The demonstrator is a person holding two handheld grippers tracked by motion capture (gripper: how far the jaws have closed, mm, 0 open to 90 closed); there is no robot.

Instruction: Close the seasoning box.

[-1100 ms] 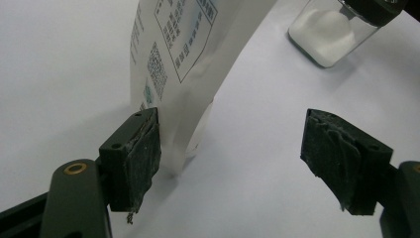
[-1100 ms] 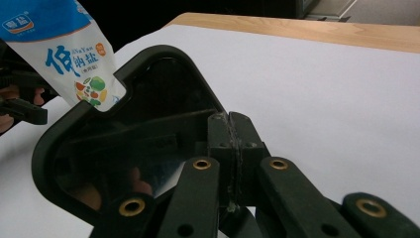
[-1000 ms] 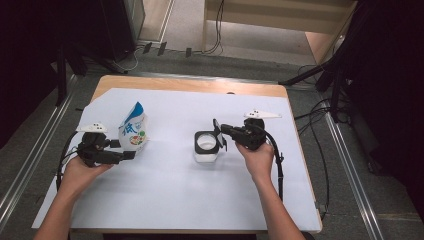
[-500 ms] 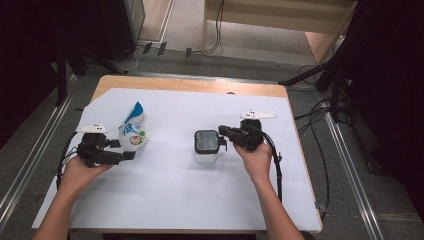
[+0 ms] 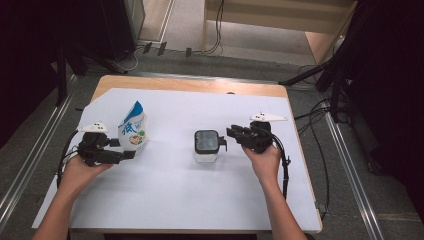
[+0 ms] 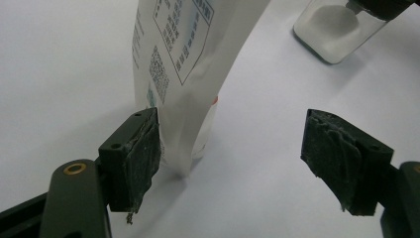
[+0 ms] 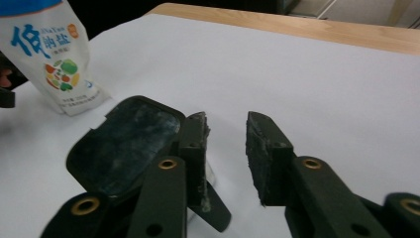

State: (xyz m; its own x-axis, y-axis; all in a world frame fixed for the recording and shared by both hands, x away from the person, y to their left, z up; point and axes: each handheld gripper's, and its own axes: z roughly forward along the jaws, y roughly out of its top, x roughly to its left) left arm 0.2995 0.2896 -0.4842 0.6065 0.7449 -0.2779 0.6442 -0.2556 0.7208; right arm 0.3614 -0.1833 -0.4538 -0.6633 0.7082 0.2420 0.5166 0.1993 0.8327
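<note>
Black right tongs (image 5: 229, 136) level, just opening, released beside lidded jar (image 5: 207, 146); left tongs (image 5: 131, 153) spread wide around salt pouch (image 5: 133, 130).

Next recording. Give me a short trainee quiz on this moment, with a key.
1. True or false: the black lid lies down on the clear container.
2. What stands between the left claw's jaws? A. the salt bag B. the container C. a cup
3. Fill in: the claw nearest the container is the ____ one.

Key:
1. True.
2. A; the jaws are wide open, and one pad is at the bag's edge.
3. Right; the right claw has just been opening its jaws, with nothing between them.
</note>
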